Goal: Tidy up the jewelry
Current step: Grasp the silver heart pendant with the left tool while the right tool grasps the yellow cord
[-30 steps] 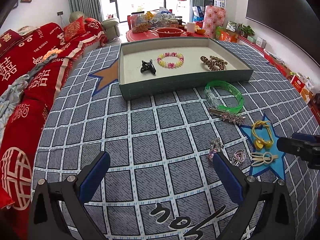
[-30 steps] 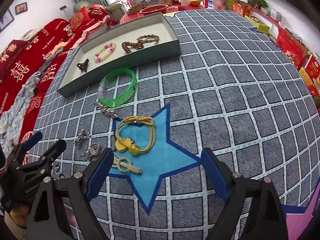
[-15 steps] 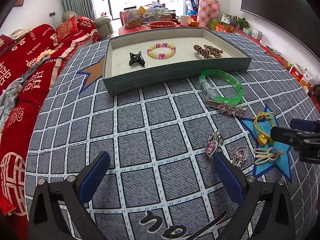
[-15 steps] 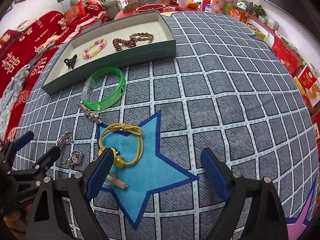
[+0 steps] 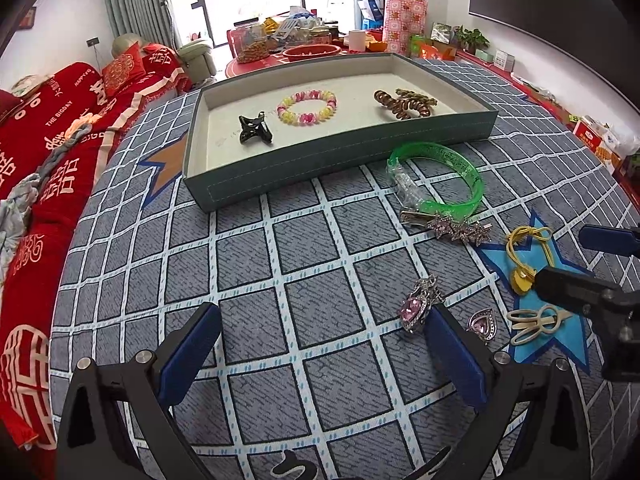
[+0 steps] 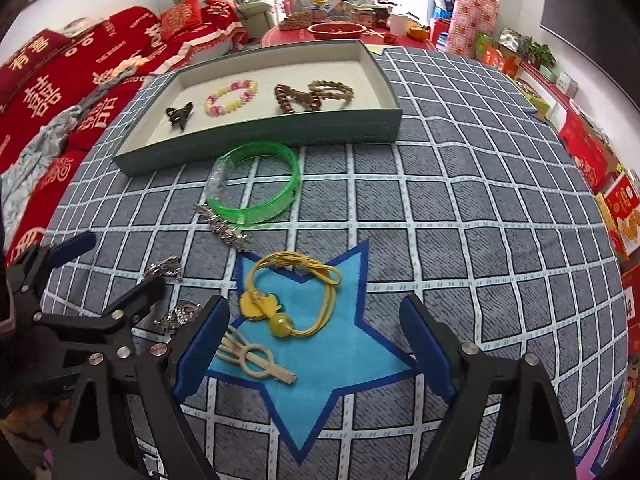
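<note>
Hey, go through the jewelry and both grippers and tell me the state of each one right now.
Tray: holds black clip, bead bracelet, brown coils.
Green bangle: on the cloth, outside the tray.
Yellow cord bracelet: lying flat on the blue star.
Left gripper: jaws open, empty.
Right gripper: jaws just been closing, open, gripping nothing.

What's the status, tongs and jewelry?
Left tongs open, empty. Right tongs open, just narrowing, over yellow hair tie. Tray holds four pieces. Nothing blocking.

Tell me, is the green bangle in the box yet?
Not yet. The green bangle lies on the checked cloth, just outside the box.
</note>
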{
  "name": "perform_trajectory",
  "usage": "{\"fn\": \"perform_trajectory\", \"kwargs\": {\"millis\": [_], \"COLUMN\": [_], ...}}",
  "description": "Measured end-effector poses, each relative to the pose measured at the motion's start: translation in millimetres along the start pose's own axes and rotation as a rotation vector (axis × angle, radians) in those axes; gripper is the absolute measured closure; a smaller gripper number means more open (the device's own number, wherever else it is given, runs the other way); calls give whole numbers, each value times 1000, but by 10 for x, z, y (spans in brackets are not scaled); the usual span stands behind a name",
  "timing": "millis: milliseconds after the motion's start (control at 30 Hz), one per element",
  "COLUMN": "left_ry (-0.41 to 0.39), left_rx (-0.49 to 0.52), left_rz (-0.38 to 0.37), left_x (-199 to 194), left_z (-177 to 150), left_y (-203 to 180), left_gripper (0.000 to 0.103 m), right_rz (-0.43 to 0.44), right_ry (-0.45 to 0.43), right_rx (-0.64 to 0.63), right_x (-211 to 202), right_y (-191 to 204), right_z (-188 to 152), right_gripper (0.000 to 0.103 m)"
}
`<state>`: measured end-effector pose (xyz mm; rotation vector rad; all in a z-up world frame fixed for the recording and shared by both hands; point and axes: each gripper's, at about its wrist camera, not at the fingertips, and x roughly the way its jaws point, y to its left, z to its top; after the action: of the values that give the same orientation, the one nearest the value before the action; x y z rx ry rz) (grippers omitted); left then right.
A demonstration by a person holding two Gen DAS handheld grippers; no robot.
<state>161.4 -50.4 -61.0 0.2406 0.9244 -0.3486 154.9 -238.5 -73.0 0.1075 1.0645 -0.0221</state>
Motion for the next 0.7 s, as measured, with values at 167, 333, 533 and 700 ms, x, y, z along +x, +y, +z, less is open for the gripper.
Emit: {"fn": "perform_trajectory", "kwargs": {"millis": [167, 333, 533, 700], "left_ry": [-2, -4, -7, -10], "left_rx": [3, -4, 41, 83], "left_rz": [-19, -6, -51, -113], "left_x": [1, 13, -12, -30], "left_z": [20, 35, 82, 103], "left_y": [7, 25, -73, -203], "left_gripper": [1, 1, 26, 72], "right_rz": [13, -23, -11, 19], "right_ry": [30, 25, 31, 26], "right_rx": [-52, -113, -114, -79], "right_x": [87, 123, 120, 115], "right_y": [134, 231, 229, 170], "right_z": [-4, -11, 0, 11], "right_gripper": [50, 63, 89, 89]}}
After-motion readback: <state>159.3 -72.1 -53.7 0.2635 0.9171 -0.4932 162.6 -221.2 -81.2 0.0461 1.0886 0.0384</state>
